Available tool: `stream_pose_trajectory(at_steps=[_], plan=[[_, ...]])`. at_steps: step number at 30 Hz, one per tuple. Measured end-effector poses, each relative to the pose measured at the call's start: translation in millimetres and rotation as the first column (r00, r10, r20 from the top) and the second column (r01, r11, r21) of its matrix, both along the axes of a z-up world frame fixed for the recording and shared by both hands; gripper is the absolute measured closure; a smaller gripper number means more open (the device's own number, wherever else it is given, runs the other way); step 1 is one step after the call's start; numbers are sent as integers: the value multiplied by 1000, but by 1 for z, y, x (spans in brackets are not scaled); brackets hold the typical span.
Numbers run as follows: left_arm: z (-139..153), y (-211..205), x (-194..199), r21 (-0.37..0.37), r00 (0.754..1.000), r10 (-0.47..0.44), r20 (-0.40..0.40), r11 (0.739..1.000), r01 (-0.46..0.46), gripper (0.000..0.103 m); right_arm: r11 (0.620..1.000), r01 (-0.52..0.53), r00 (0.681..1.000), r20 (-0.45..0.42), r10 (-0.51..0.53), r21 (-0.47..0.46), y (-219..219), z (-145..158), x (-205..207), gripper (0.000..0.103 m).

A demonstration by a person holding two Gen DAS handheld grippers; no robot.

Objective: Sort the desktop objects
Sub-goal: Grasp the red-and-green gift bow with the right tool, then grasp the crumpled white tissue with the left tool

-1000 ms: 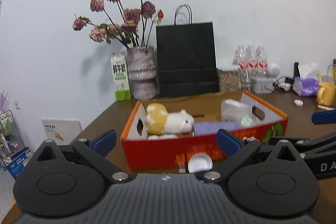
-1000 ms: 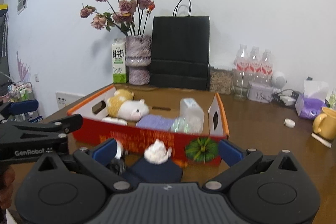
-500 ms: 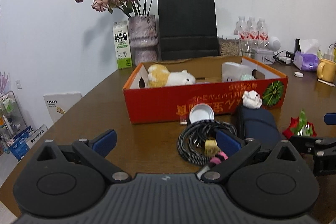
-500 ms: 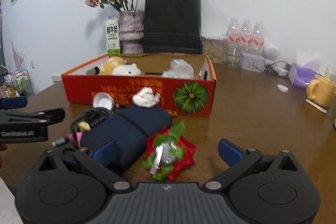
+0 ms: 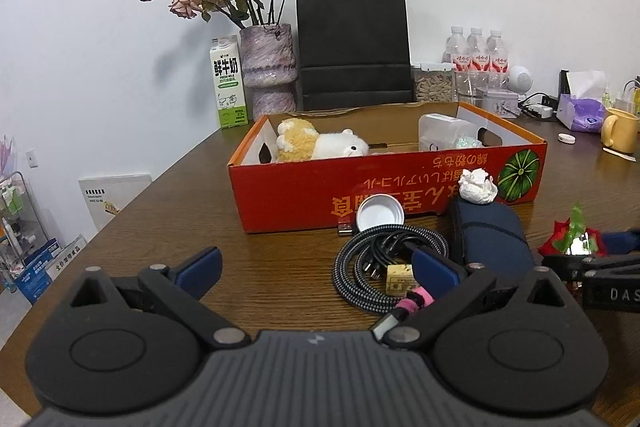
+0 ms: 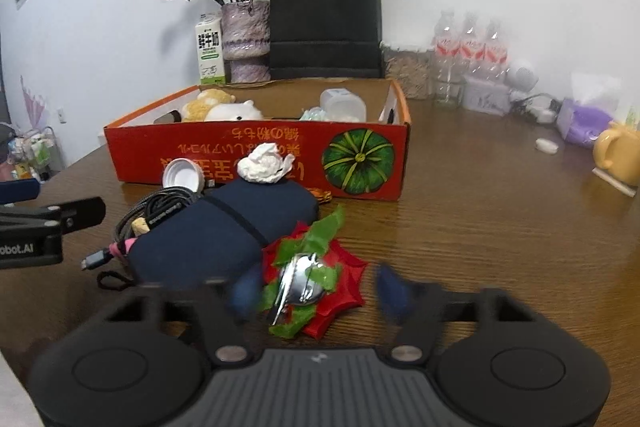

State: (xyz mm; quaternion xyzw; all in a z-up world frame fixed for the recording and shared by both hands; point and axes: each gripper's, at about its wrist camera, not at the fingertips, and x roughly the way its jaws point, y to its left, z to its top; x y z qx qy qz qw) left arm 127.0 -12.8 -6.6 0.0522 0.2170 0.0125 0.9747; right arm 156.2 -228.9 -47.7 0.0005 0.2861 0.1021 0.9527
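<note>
A red and green foil wrapper [image 6: 316, 275] lies on the brown table [image 6: 480, 227], between the blurred fingers [image 6: 245, 291] of my right gripper [image 6: 316, 293]. Its jaws are closing around the wrapper, with small gaps still showing on both sides. Left of it lie a dark blue pouch [image 6: 224, 227] with a crumpled tissue [image 6: 264, 167] on top, a coiled cable [image 5: 384, 255] and a white cap [image 5: 380, 213]. My left gripper [image 5: 316, 265] stands open over bare table, its right finger [image 5: 434, 267] just over the cable. The red box [image 5: 360, 187] holds a plush toy [image 5: 320, 145].
A vase of dried roses [image 5: 270, 67], a milk carton [image 5: 227, 83] and a black paper bag [image 5: 354, 43] line the wall behind the box. Water bottles [image 5: 476, 59], a tissue pack [image 5: 580, 107] and a yellow mug [image 5: 622, 129] stand at the right.
Both grippers have sunk toward the table and tilted down. The right gripper's jaws, wide open before, have narrowed around the foil wrapper. The left gripper's jaws stay wide.
</note>
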Motion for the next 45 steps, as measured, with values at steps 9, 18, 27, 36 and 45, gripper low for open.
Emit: stream_pose_trajectory(at_steps=[9,18,27,36,45], plan=[[6,-16,9,-1,999,-46,4,999,46,0,1000,6,999,45,-7,26,-8,9,1,67],[12,-49,29,-4,994,-113,11,994,113,0,999,17,996,87,-19,32,-19,22,15,67],[12,-81,66,-26,991,-134,-18,991,133,8,999,10,996,90,-14,37,-32,24,39,67],[4,-100,89,-23,989,-133,-65,991,131,28,998,-16,995,96,10,60,-46,28,64,67],[-2,-104,100,-57,982,-154,-110,987,149,60,994,-37,997,72,29,104,-51,15,71,67]])
